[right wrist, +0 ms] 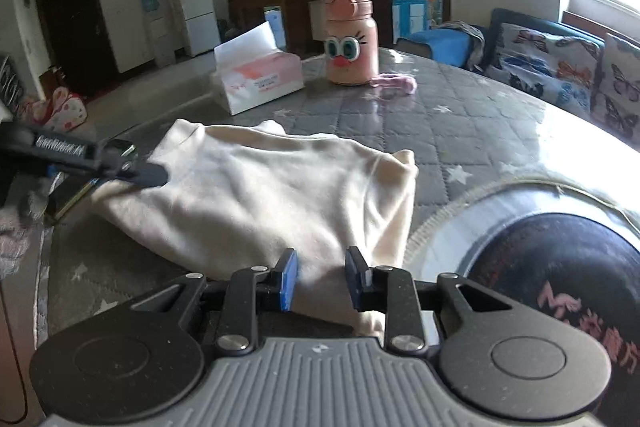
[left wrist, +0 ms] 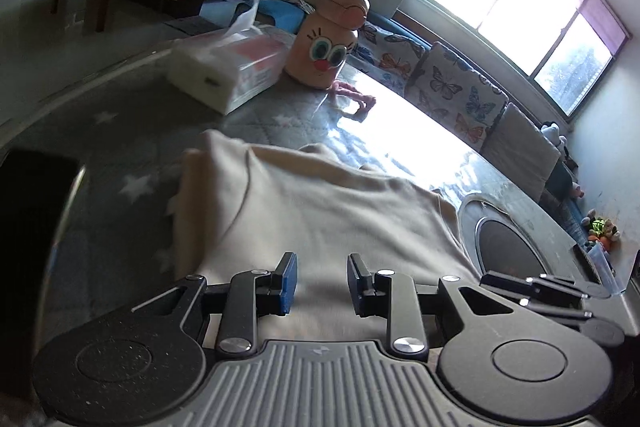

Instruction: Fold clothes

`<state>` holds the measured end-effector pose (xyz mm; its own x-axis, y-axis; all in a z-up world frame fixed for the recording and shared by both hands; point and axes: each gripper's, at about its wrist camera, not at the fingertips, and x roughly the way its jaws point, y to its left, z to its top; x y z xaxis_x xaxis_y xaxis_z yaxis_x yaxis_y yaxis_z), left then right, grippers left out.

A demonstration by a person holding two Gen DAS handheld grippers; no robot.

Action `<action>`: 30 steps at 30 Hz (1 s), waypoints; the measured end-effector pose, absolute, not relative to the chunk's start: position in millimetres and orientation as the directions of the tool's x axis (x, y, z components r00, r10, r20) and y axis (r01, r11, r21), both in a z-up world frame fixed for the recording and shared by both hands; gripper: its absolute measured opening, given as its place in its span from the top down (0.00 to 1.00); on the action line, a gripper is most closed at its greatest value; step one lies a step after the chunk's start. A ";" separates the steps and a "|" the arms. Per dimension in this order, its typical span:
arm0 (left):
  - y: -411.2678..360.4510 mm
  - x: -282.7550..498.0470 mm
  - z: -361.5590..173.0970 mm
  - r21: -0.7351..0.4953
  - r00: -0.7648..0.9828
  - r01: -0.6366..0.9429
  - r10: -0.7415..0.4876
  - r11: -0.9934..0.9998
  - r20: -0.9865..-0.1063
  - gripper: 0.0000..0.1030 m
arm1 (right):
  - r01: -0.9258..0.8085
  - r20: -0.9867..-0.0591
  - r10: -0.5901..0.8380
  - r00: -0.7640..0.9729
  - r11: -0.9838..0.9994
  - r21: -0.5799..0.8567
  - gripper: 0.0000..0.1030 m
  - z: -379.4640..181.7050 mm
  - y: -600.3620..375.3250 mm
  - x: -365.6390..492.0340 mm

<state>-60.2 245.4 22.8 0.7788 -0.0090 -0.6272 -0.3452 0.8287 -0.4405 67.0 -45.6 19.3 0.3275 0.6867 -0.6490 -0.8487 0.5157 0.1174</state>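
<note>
Cream top point(right wrist: 256, 187) lying partly folded w/ sleeves tucked under, more folds prob left; left tongs point(left wrist: 322, 283) & right tongs point(right wrist: 321, 279) both hovering wide at near hem, gripping nothing.

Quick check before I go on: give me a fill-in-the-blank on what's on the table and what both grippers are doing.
1. The garment being folded is ____ in colour.
2. The fingers of the right gripper stand ____, with cloth showing between them.
3. The pink cartoon-face bottle stands to the ____ of the tissue box in the right wrist view.
4. The left gripper is ____.

Missing words: cream; open; right; open
</note>
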 end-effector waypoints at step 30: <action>210.6 -106.5 22.2 -0.344 0.756 -0.416 0.110 0.842 -0.645 0.15 | -0.830 -0.621 0.687 0.377 0.548 0.104 0.21 16.8 -65.4 29.8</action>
